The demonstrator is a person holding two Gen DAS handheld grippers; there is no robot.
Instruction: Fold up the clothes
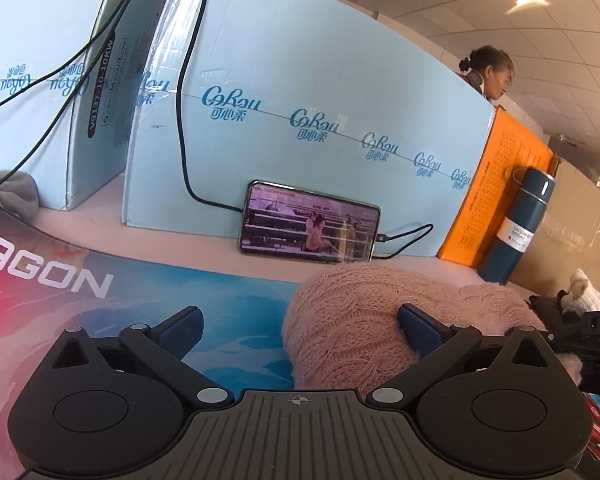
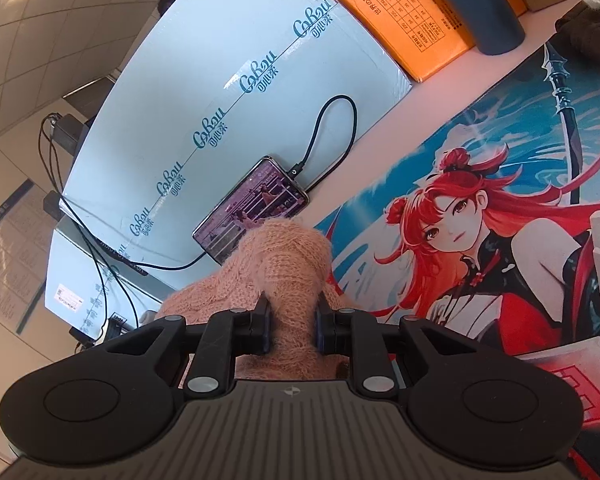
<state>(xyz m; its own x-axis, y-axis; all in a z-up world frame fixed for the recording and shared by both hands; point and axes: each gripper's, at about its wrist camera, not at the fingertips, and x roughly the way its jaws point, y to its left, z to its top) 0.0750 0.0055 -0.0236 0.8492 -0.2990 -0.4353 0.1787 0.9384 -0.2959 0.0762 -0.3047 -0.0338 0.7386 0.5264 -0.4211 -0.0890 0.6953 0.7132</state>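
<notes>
A fuzzy pink knit garment (image 1: 352,316) lies bunched on a printed desk mat (image 1: 100,292). My left gripper (image 1: 300,332) is open, its right finger (image 1: 420,328) resting against the garment, its left finger over the bare mat. In the right wrist view, my right gripper (image 2: 293,322) is shut on a thick fold of the pink garment (image 2: 288,256) and holds it lifted off the mat (image 2: 480,208). The right gripper's body shows at the right edge of the left wrist view (image 1: 592,340).
Pale blue cartons (image 1: 320,92) stand behind the mat, with a phone (image 1: 310,224) leaning on one, cable attached. An orange box (image 1: 496,188) and a dark blue flask (image 1: 516,224) stand to the right. A grey cloth (image 1: 10,196) lies far left. A person (image 1: 490,72) is behind.
</notes>
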